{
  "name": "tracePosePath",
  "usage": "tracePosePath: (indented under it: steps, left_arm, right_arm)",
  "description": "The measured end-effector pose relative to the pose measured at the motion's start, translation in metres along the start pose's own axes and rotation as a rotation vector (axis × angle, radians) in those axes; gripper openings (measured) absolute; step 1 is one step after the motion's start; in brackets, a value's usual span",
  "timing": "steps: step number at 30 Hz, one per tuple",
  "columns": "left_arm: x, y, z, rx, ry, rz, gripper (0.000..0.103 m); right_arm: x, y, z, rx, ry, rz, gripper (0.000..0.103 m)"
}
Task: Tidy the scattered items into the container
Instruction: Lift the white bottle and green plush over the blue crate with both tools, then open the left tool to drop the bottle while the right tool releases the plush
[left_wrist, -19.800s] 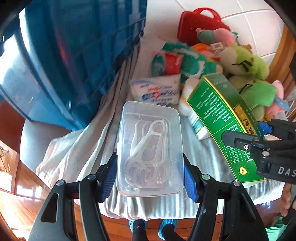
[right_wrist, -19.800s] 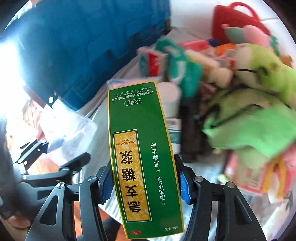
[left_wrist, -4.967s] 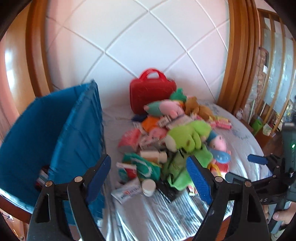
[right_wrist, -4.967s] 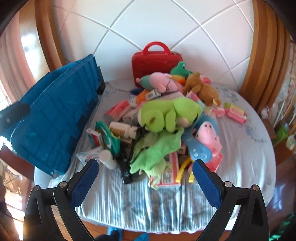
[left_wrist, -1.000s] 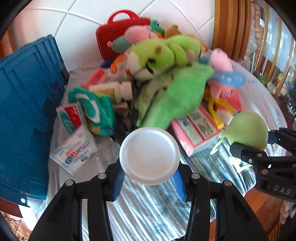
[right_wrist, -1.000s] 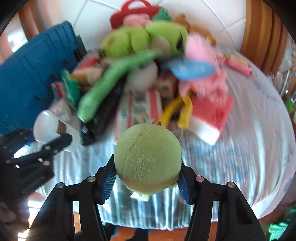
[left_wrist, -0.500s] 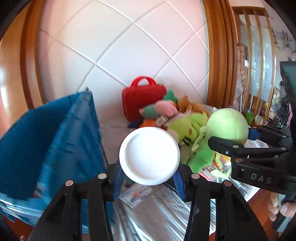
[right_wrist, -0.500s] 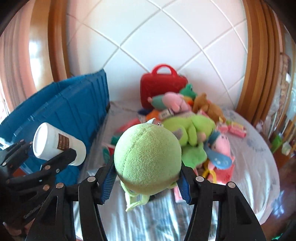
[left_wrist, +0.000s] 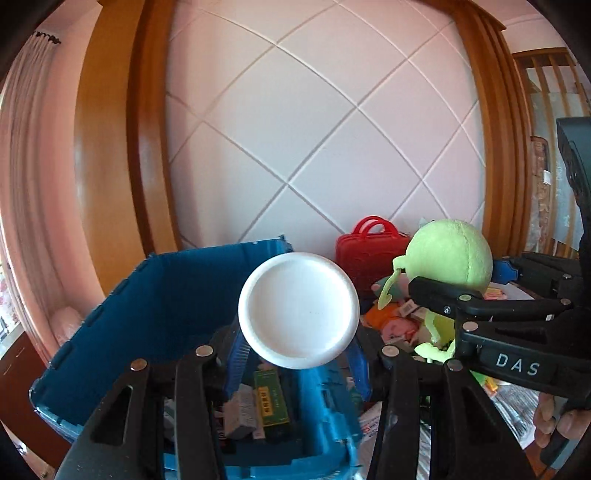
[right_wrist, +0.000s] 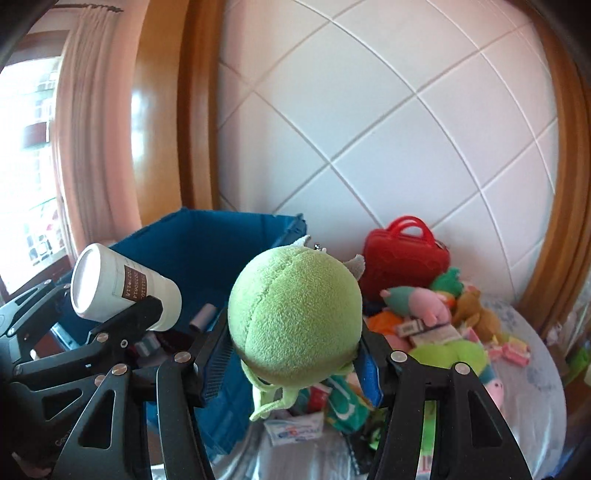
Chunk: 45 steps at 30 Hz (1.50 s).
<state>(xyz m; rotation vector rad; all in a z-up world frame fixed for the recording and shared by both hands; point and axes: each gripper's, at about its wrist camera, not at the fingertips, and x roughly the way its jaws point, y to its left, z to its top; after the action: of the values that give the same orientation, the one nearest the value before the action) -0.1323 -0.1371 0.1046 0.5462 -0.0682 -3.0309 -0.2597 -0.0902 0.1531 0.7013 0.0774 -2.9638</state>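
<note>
We hold a white bottle (left_wrist: 298, 309) pinched in our left tool (left_wrist: 295, 354), above the blue bin (left_wrist: 177, 295). Our right tool (right_wrist: 295, 354) squeezes a green plush ball (right_wrist: 294, 317) just right of the bin, over the cluttered surface (right_wrist: 535, 398).

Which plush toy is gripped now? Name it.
The round light-green plush ball, clamped in the right gripper; the other plush toys lie piled on the table.
</note>
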Motion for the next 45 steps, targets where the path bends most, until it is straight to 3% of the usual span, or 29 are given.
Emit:
tracePosePath:
  steps: [5,8,15,17,21,26,29,35,40,42,45]
  left_arm:
    - [0.011,0.056,0.009,-0.009,0.035,0.152,0.046]
    - [0.025,0.092,0.013,-0.027,0.063,0.194,0.046]
    - [0.094,0.182,0.032,-0.037,0.197,0.203,0.046]
    - [0.118,0.202,0.035,-0.042,0.264,0.169,0.046]
    - [0.199,0.24,0.03,-0.067,0.482,0.072,0.046]
    - [0.283,0.259,-0.008,-0.092,0.734,0.008,0.046]
    - [0.321,0.255,-0.05,-0.116,0.891,-0.033,0.046]
    - [0.364,0.239,-0.123,-0.116,1.139,-0.041,0.046]
    - [0.365,0.227,-0.162,-0.065,1.258,-0.031,0.046]
    - [0.366,0.226,-0.17,-0.032,1.27,-0.015,0.046]
    - [0.37,0.223,-0.176,-0.007,1.292,0.0,0.056]
  right_arm:
    - [0.028,0.05,0.034,-0.074,0.006,0.059,0.058]
    - [0.048,0.086,0.051,-0.104,0.017,0.087,0.058]
    - [0.119,0.156,0.093,-0.091,0.076,0.127,0.058]
    - [0.152,0.173,0.106,-0.083,0.119,0.11,0.058]
    - [0.221,0.193,0.117,-0.102,0.211,0.014,0.058]
    - [0.306,0.188,0.083,-0.093,0.403,-0.058,0.058]
    - [0.35,0.184,0.048,-0.082,0.548,-0.079,0.058]
    - [0.409,0.168,-0.027,-0.063,0.823,-0.077,0.058]
    - [0.428,0.164,-0.071,-0.084,0.992,-0.09,0.058]
    - [0.428,0.165,-0.079,-0.102,1.015,-0.102,0.058]
    - [0.427,0.161,-0.085,-0.106,1.022,-0.104,0.059]
